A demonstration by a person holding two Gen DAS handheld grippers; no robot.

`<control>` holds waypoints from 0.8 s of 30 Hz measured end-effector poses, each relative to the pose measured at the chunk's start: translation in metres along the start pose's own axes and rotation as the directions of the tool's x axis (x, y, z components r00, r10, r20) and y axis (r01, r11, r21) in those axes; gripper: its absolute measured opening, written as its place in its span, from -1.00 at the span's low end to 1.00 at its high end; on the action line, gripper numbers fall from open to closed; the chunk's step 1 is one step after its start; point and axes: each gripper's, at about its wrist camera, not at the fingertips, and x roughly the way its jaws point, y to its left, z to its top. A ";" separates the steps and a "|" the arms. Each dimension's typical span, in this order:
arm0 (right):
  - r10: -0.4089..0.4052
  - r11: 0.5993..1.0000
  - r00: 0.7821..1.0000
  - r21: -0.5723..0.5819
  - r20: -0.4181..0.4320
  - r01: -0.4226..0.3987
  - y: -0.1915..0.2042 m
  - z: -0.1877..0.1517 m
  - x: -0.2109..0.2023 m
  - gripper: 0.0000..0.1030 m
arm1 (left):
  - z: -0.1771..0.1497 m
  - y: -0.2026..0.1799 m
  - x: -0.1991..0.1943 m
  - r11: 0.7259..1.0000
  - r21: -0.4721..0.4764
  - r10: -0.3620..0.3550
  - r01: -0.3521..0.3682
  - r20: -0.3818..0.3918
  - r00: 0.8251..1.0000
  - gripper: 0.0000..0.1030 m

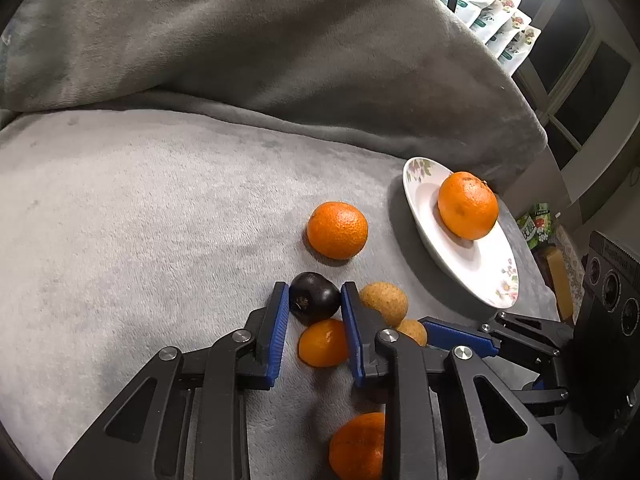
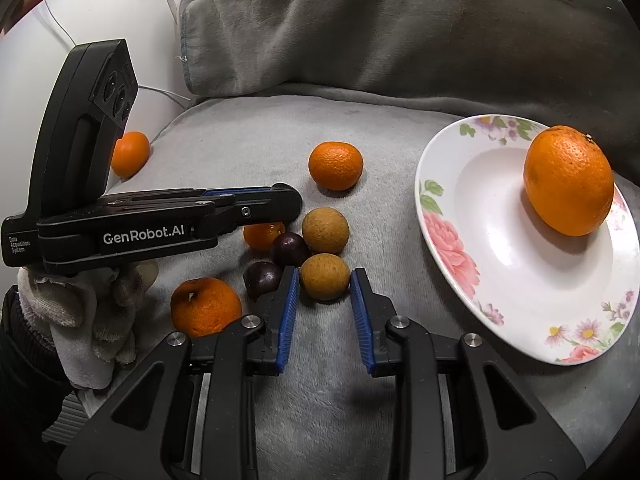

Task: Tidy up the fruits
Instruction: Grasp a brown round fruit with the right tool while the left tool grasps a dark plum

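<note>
Left wrist view: your left gripper (image 1: 315, 294) reaches down onto a grey blanket (image 1: 140, 200). Its blue pads (image 1: 280, 320) seem to pinch a dark plum (image 1: 314, 298) right at their tips, well to the left of the plate (image 1: 412, 200). The grip looks shallow, so lift slowly and keep the wrist steady, or the round plum may squirt forward. A small orange fruit (image 1: 322, 342) lies under the fingers and a loose orange (image 1: 337, 230) sits between the plum and the plate. Carry the plum over both rather than through them. The plate holds one big orange (image 1: 468, 206) and lies near the blanket's right edge, with a drop beyond it. The near half of the plate is bare.

Right wrist view: your right gripper (image 2: 325, 282) pinches a brown fruit (image 2: 324, 276) between its fingertips, just left of the plate (image 2: 424, 184). The way to the plate is open blanket. The rim stands raised and tilted, so clear it before you let go, and set the fruit down low so it does not roll. To the left, further from the plate, the other gripper's black body crosses the fruit cluster. Move one hand at a time so the two do not knock together.
</note>
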 end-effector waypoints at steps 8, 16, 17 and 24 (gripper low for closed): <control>-0.013 1.000 0.999 -0.021 0.046 0.014 0.005 -0.004 -0.013 -0.47 | 0.001 0.003 -0.010 1.000 -0.020 -0.005 0.005 0.027 1.000 -0.53; -0.012 1.000 0.994 -0.007 0.106 0.013 0.006 -0.008 -0.042 -0.47 | 0.004 -0.007 -0.025 1.000 -0.010 -0.023 0.024 0.064 0.998 -0.53; -0.012 1.000 0.993 -0.001 0.113 0.013 0.005 -0.009 -0.046 -0.47 | 0.004 -0.009 -0.027 1.000 -0.006 -0.028 0.028 0.069 0.997 -0.53; -0.066 0.996 0.984 0.066 0.166 0.056 -0.022 -0.019 -0.083 -0.47 | 0.008 -0.029 -0.032 0.998 0.025 -0.056 0.054 0.089 0.994 -0.53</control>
